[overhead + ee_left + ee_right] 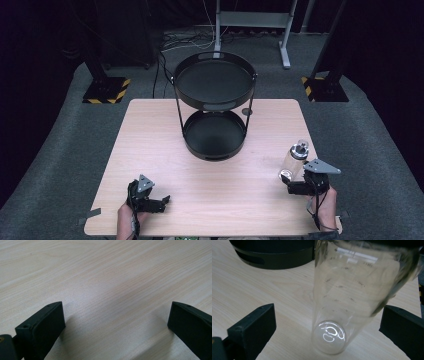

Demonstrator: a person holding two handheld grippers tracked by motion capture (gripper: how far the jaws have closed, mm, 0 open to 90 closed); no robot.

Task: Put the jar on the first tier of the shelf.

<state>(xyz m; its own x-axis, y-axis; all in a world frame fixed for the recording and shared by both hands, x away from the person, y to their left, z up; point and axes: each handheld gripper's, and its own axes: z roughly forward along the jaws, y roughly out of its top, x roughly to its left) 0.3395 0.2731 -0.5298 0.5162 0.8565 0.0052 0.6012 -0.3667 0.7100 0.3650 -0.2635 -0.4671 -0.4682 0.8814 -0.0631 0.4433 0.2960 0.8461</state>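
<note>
A clear measuring cylinder [294,161] with faint printed marks stands on the wooden table [150,135] near its right edge. In the right gripper view the cylinder [352,290] rises between my two black jaws, its round base on the wood with a gap to the left jaw. My right gripper [290,181] [328,308] is open around it. My left gripper [164,201] [116,307] rests open near the front left of the table, with bare wood between its jaws.
A black two-tier round tray stand [215,82] occupies the table's middle back; its lower tray [274,258] lies just beyond the cylinder. Metal frame legs [285,50] and floor weights with yellow-black stripes [106,90] stand behind the table.
</note>
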